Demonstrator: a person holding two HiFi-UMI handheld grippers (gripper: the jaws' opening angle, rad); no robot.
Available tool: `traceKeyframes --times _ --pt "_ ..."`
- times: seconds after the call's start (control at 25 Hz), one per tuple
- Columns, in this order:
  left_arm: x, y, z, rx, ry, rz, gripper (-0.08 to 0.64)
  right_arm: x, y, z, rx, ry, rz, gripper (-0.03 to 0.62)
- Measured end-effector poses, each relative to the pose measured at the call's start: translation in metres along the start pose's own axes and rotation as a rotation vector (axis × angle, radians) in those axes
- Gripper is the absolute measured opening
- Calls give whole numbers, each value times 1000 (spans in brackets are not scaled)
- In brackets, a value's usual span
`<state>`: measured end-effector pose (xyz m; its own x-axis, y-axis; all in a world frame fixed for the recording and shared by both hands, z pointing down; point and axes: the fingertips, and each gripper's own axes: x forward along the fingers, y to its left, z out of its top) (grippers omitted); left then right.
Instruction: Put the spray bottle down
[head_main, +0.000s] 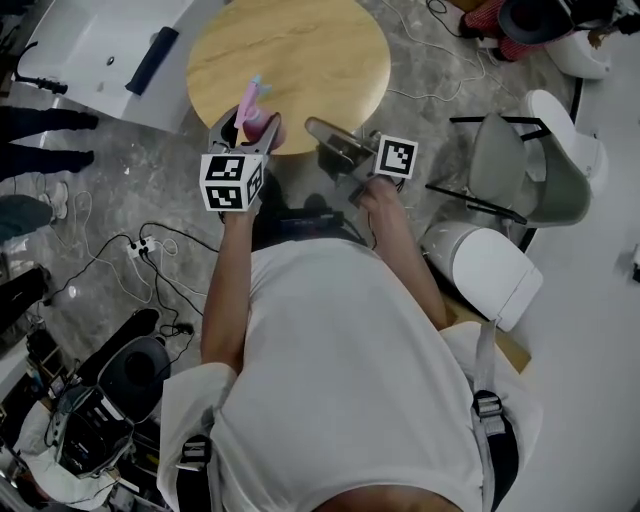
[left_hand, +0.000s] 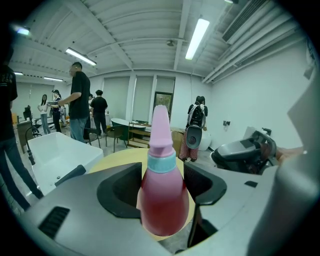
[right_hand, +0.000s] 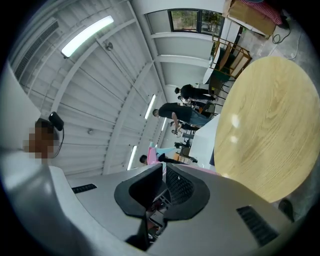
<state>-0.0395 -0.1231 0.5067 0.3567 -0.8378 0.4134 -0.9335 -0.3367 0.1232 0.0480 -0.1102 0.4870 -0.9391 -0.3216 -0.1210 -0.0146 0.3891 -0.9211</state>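
**Bottle clamped at the table's edge**

My left gripper has its jaws clamped on the red body of the spray bottle, which stands upright with its pink nozzle on top. My right gripper has its jaws drawn together on nothing and sits just beside the left. Both hang at the near edge of the round wooden table; I cannot tell whether the bottle touches it.

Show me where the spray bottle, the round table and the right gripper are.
spray bottle (left_hand: 164, 200), left gripper view, on its red body.
round table (head_main: 300, 60), head view, on the bare wooden top.
right gripper (right_hand: 164, 167), right gripper view, midway between its fingertips.
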Motion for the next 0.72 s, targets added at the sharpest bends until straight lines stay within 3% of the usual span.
traceKeyframes --times 0.72 --pt "56 71 24 12 16 -150 262 78 -27 44 -35 -83 -110 23"
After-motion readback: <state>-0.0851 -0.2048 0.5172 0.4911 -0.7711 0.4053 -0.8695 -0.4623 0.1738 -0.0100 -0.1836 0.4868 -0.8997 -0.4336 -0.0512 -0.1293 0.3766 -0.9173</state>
